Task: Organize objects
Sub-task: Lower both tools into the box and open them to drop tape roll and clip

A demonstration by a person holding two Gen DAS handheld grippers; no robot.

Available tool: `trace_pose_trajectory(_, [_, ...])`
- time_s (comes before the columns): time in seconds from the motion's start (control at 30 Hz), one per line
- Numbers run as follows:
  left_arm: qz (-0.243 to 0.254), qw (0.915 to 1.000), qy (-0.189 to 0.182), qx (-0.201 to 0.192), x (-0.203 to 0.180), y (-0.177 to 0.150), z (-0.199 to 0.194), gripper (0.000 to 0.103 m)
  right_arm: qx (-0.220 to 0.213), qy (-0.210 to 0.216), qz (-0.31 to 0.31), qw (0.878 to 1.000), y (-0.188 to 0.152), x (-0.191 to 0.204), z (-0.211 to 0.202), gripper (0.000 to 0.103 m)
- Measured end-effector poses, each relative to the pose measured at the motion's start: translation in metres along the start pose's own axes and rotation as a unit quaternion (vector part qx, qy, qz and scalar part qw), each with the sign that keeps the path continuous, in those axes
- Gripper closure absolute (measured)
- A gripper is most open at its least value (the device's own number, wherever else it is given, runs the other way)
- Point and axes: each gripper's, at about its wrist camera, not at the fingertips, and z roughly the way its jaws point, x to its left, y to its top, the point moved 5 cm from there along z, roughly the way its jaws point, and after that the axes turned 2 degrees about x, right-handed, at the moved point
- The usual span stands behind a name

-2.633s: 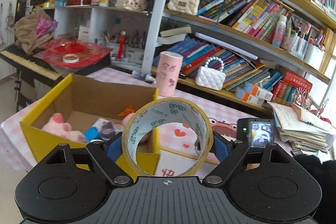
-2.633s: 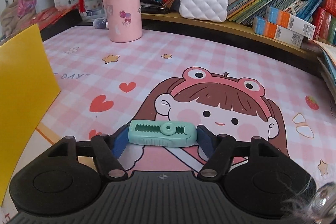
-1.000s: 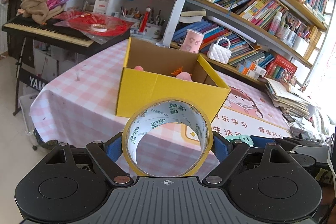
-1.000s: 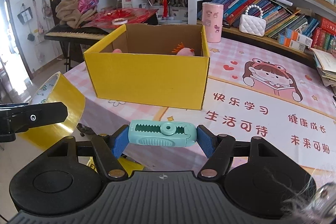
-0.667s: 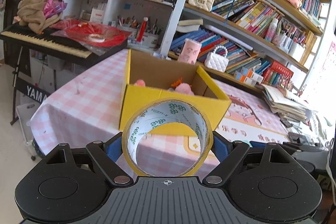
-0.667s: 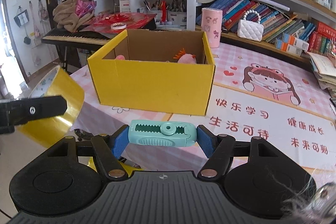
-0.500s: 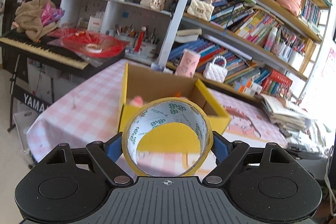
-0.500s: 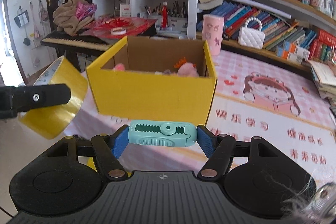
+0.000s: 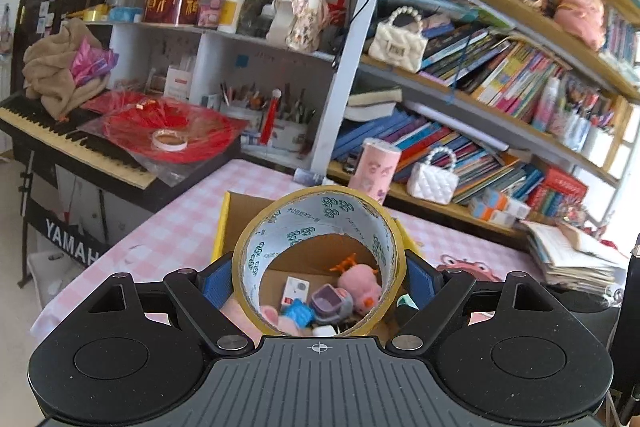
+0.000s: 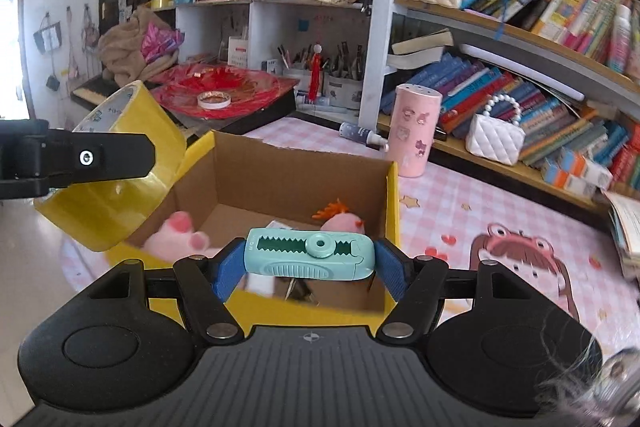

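Note:
My left gripper (image 9: pixel 318 277) is shut on a roll of yellow tape (image 9: pixel 280 227), held over the open yellow cardboard box (image 9: pixel 221 227). Through the roll's hole I see pink plush toys (image 9: pixel 358 285) and small items inside the box. My right gripper (image 10: pixel 308 263) is shut on a teal correction-tape dispenser (image 10: pixel 310 255), just above the near wall of the same box (image 10: pixel 394 195). In the right wrist view the tape roll (image 10: pixel 112 195) and the left gripper's finger (image 10: pixel 96 159) hang over the box's left corner. A pink plush (image 10: pixel 180 233) lies inside.
The box stands on a pink checked tablecloth (image 10: pixel 472 203). A pink cylindrical cup (image 10: pixel 414 131) and a white quilted handbag (image 10: pixel 494 137) stand behind it by crowded bookshelves. A keyboard piano (image 9: pixel 68 143) with red wrapping sits to the left. Stacked papers (image 9: pixel 568 259) lie at the right.
Both grippers have moved forward and up from in front of the table to above the box, so its inside now shows. Each still holds its object.

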Motion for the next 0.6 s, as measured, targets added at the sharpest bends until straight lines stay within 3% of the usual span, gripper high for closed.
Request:
trace_pose_trajectory(0.33, [-0.009,0.9973,0.045,0.057,0.002,0.002,0.077,0.017,0.050,0.023,-0.079,0.995,0.011,-0.011,0.076,0.036])
trace_pose_trajectory(0.6, [-0.019,0.9896,0.061,0.129,0.004,-0.004,0.125,0.017,0.128,0.085,-0.159,0.975,0.009,-0.002,0.114,0.036])
